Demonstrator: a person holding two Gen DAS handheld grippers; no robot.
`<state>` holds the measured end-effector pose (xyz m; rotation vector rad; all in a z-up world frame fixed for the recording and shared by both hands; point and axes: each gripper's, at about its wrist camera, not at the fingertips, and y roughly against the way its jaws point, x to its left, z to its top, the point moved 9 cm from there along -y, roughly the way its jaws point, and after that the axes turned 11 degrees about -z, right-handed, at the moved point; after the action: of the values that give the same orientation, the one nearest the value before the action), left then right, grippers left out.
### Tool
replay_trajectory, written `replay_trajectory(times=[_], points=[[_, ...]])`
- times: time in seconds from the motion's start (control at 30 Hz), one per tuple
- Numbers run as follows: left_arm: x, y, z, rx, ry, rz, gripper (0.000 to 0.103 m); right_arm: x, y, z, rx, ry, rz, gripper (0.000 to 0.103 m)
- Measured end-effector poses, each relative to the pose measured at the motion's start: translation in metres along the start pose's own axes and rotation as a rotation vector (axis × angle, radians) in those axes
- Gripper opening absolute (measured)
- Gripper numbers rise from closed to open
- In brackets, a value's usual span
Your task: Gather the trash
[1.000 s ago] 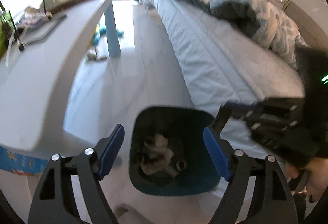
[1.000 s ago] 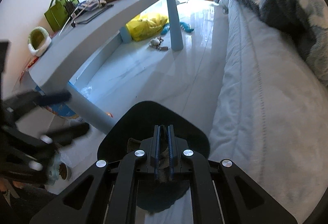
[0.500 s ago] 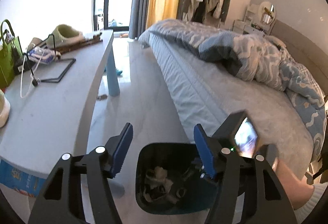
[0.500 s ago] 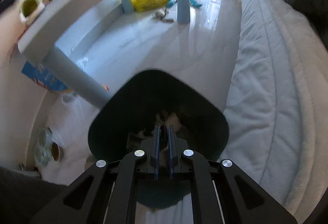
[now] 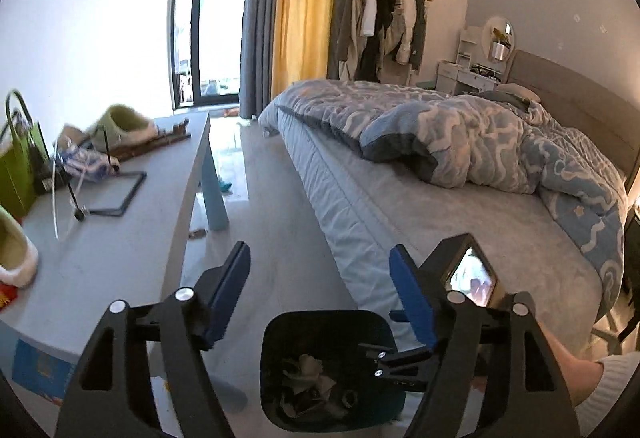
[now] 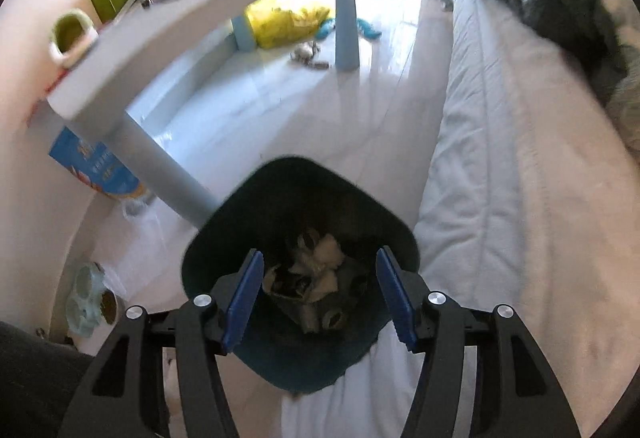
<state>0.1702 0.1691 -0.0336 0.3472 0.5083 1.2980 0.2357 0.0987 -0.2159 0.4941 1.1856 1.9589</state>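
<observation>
The right gripper (image 6: 319, 292) hangs directly over the dark teal plastic trash bin (image 6: 240, 205), its blue-padded fingers (image 6: 244, 296) having just been opening; they stand spread with nothing pinched between them. Crumpled white and brown paper trash (image 6: 320, 270) lies inside the bin, which stands on the pale glossy floor (image 6: 280, 109) between the grey bench (image 6: 192, 17) and the bed with a light grey quilted cover (image 6: 520, 157). The left gripper (image 5: 320, 294) has its fingers spread too, having just been opening, and holds nothing above the bin's near rim.
</observation>
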Motion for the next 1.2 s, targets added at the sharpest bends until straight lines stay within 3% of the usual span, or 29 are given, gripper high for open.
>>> replay_trajectory(times=[0.13, 0.3, 0.53, 0.67, 0.97, 1.2], points=[[-0.012, 0.02, 0.009, -0.033, 0.027, 0.018, 0.088, -0.021, 0.043, 0.002, -0.096, -0.056, -0.015, 0.061], [-0.031, 0.044, 0.0, -0.045, 0.04, 0.082, 0.097, -0.063, 0.105, -0.013, -0.257, -0.119, -0.106, 0.08], [-0.059, 0.063, -0.009, -0.081, 0.037, 0.107, 0.1, -0.135, 0.19, -0.042, -0.432, -0.261, -0.25, 0.096], [-0.071, 0.07, -0.014, -0.086, 0.013, 0.132, 0.1, -0.165, 0.232, -0.065, -0.492, -0.285, -0.332, 0.099], [-0.082, 0.087, -0.023, -0.104, 0.026, 0.155, 0.1, -0.206, 0.296, -0.129, -0.564, -0.371, -0.385, 0.1], [-0.091, 0.081, -0.053, -0.046, 0.007, 0.187, 0.1, -0.229, 0.33, -0.175, -0.595, -0.447, -0.423, 0.1]])
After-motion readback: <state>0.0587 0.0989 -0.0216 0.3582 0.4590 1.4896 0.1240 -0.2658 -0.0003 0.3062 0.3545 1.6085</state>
